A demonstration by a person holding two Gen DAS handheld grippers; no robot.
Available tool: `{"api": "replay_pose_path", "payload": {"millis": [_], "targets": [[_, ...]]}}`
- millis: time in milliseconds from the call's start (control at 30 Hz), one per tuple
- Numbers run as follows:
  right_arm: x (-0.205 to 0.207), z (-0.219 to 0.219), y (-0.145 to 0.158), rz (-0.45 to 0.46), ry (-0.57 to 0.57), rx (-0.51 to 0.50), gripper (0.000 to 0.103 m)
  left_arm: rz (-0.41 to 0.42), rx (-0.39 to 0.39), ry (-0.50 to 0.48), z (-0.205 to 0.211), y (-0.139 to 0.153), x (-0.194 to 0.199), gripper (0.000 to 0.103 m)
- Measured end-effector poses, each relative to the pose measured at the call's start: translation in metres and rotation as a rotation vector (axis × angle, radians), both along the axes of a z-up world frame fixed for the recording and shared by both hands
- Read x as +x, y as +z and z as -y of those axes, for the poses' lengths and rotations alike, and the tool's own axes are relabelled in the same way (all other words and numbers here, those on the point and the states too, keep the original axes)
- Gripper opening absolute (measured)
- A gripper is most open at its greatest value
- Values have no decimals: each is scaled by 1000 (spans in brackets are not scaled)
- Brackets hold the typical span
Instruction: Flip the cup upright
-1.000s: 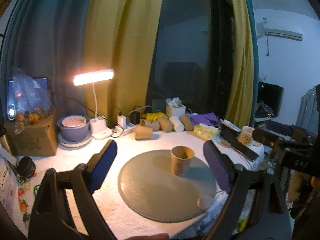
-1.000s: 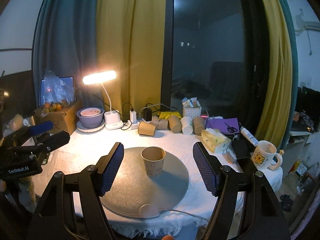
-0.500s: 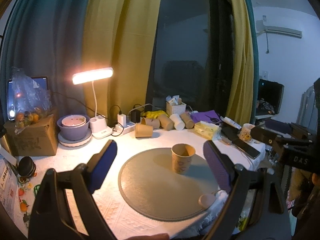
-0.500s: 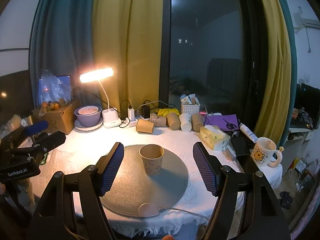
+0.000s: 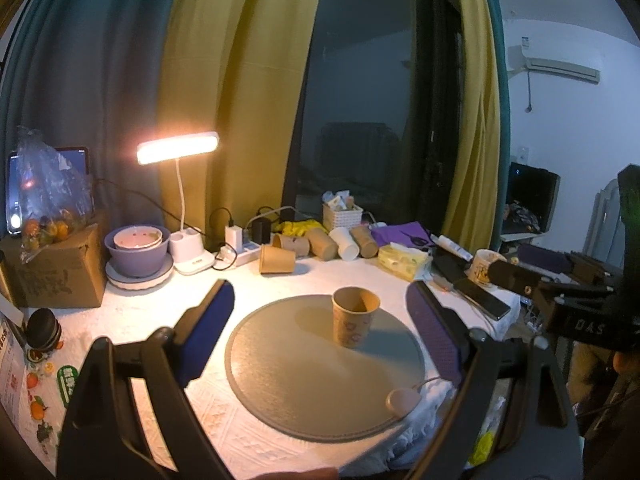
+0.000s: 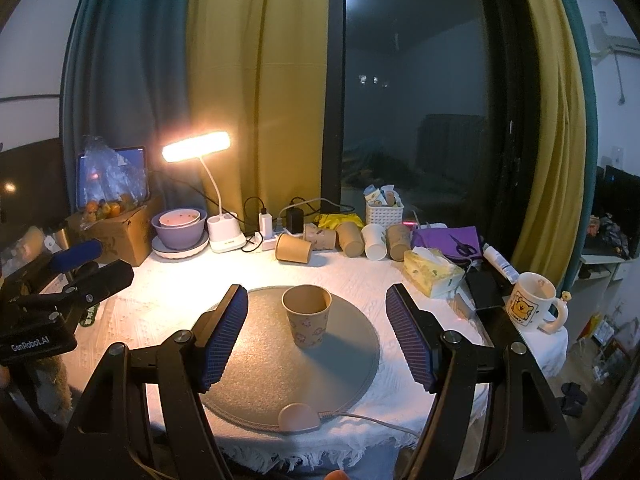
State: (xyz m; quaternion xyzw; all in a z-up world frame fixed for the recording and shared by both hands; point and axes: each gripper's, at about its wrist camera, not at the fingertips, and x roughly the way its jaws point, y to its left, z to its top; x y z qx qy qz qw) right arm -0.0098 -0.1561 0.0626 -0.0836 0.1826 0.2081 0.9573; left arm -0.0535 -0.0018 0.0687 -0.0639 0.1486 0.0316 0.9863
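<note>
A brown paper cup (image 5: 354,321) stands upright, mouth up, on the round grey mat (image 5: 296,376); it also shows in the right wrist view (image 6: 307,314) on the mat (image 6: 260,376). My left gripper (image 5: 320,328) is open and empty, held back from the cup over the near side of the mat. My right gripper (image 6: 316,332) is open and empty, with the cup beyond and between its blue pads. Each gripper shows in the other's view: the right one (image 5: 568,292) and the left one (image 6: 76,268).
A lit desk lamp (image 6: 208,184), a purple bowl (image 6: 180,228), a cardboard box (image 6: 116,232), several paper cups lying on their sides (image 6: 340,240), a tissue pack (image 6: 432,272) and a yellow mug (image 6: 532,300) ring the mat on the white cloth. A cabled pink puck (image 6: 298,418) sits at the mat's near edge.
Both grippers have drawn back slightly and lifted; the cup stays upright in the same spot on the mat.
</note>
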Motion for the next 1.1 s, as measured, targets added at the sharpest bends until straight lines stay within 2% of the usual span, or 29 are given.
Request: {"api": "replay_pose_path", "payload": {"millis": [1100], "targets": [[-3,-5,-3,-9,4,-6,75,-6,-2,-10,7,-3,-1,89]]}}
